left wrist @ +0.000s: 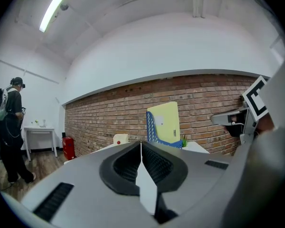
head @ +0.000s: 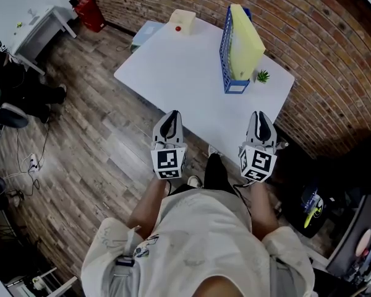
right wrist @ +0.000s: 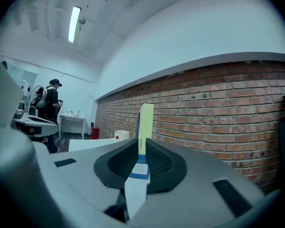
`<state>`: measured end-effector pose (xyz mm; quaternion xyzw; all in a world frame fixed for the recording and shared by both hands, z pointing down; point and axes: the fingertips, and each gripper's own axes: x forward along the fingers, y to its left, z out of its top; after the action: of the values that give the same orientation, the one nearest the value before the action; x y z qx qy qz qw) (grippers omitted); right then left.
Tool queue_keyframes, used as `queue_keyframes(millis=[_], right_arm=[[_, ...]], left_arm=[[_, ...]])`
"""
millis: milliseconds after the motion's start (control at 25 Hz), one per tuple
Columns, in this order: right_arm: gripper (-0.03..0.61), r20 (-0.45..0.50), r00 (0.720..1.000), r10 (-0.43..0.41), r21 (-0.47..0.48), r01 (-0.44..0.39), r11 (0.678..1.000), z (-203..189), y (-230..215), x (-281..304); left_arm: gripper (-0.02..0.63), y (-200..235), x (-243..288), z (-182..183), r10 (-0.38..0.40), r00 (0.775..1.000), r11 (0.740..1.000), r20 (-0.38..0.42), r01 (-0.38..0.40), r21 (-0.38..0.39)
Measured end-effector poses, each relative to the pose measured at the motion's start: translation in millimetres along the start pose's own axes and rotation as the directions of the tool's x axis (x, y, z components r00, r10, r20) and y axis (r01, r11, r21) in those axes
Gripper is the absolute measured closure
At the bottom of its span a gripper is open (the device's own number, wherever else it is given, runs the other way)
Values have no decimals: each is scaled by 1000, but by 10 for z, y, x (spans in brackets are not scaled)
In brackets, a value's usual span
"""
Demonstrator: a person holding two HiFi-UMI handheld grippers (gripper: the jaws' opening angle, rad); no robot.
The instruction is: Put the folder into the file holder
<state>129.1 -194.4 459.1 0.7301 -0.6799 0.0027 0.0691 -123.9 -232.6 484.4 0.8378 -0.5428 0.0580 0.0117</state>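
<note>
1. Head view: the left gripper and the right gripper are held side by side at the near edge of a white table, both pointed across it. The folder, yellow, is seen standing upright inside the blue holder at the far right of the table, well apart from both grippers. A small plant is set just beside the holder's near end. A cream box is placed at the far edge.

2. Left gripper view: the left gripper is seen with its jaws pressed together and nothing held. Beyond them the folder is shown in the holder against a brick wall. A person is seen at the far left.

3. Right gripper view: the jaws of the right gripper are held a narrow slit apart, with nothing between them. Through the slit the folder is seen edge-on, standing in the holder, far ahead. A person is seen at the left.
</note>
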Motion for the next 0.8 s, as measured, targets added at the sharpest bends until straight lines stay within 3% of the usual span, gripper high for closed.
queue_keyframes(millis=[80,800], right_arm=[[558,-1,1000,9,8,-9,1000,-12,15,-9],[559,-17,999,43,30,-43,999,-38,59,10]], left_arm=[[592,-6,-2,-2,-1,1000,1000,-4,1,5],[592,-25,-5,82,-4,1000,1000,7,4,10]])
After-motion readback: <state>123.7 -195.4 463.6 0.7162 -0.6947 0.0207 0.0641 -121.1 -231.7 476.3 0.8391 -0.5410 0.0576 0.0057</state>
